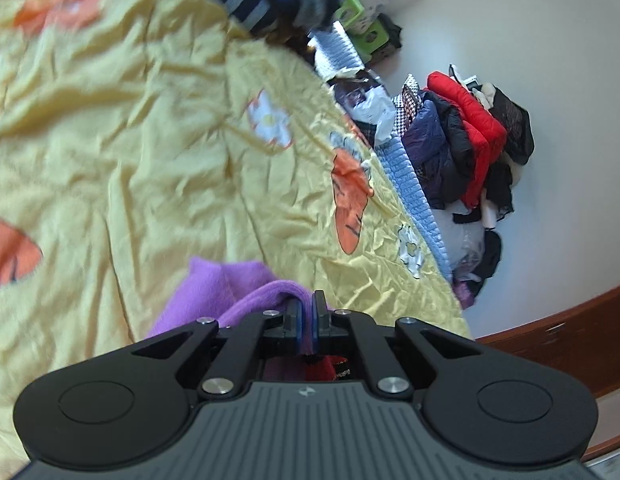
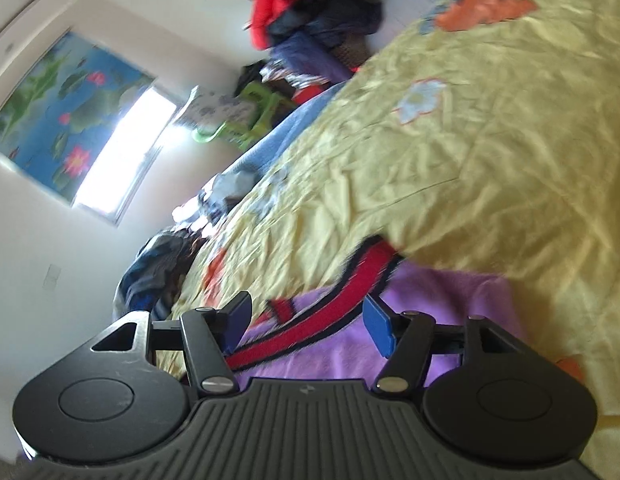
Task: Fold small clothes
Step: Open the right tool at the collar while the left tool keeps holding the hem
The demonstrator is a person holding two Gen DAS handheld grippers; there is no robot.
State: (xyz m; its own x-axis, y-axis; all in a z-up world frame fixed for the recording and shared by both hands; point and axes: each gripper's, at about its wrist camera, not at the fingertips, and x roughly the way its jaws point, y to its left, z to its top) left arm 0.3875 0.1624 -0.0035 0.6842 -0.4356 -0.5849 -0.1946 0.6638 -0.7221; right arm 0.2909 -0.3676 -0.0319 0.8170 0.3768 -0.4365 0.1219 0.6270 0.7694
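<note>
Closest in the left wrist view, the left gripper [image 1: 308, 312] has its fingers pressed together on a fold of the purple garment [image 1: 214, 292], pinching the soft fleece edge between the blue pads. In the right wrist view, the right gripper [image 2: 306, 320] has its fingers spread apart, with the garment's red band [image 2: 329, 320], edged in black, running between them untouched by either pad. The garment lies on the yellow bedspread [image 1: 130, 140], near its closer edge, and part of the bedspread drapes over the garment's far end. The bedspread is wrinkled and printed with orange carrots and white flowers. Past the bed's far edge sits a heap of clothes [image 1: 469, 140] with a red jacket on top, against a white wall. A green plastic stool [image 1: 357, 12] stands farther along.
</note>
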